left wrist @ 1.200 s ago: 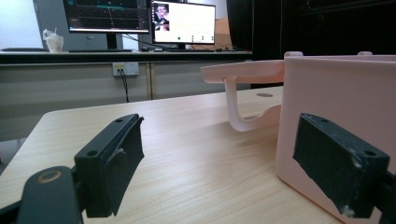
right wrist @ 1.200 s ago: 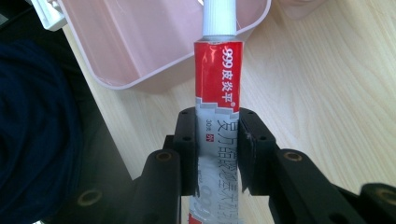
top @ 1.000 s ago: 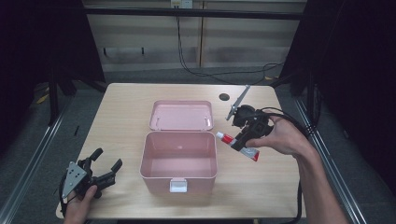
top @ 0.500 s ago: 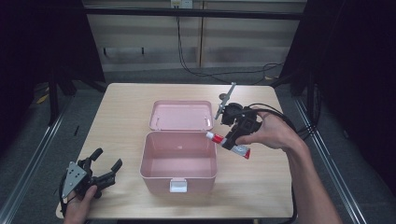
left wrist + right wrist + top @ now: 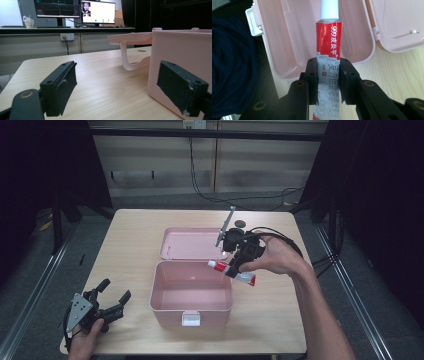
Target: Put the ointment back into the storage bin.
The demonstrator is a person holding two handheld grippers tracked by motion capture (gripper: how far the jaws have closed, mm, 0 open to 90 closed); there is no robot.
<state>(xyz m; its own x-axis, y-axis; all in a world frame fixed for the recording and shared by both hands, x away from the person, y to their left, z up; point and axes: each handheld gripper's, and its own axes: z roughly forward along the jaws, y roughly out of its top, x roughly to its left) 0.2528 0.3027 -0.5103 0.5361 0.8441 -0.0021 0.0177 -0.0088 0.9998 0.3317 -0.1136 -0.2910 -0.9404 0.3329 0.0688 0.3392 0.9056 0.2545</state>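
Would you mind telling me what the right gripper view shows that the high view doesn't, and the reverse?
Right gripper view alone: the print on the red-and-white tube, legible between the right claw pads. High view alone: the left claw, jaws apart, resting near the table's front left corner. Both: the open pink box, with the tube's white cap over it, and its lid.

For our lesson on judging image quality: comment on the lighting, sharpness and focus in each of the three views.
High view: table evenly lit, surroundings nearly black, picture soft. Left gripper view: left gripper jaws and pink box wall sharp, the far monitors glare bright and softer. Right gripper view: print on the tube crisp in the right gripper; lower edge blurs.
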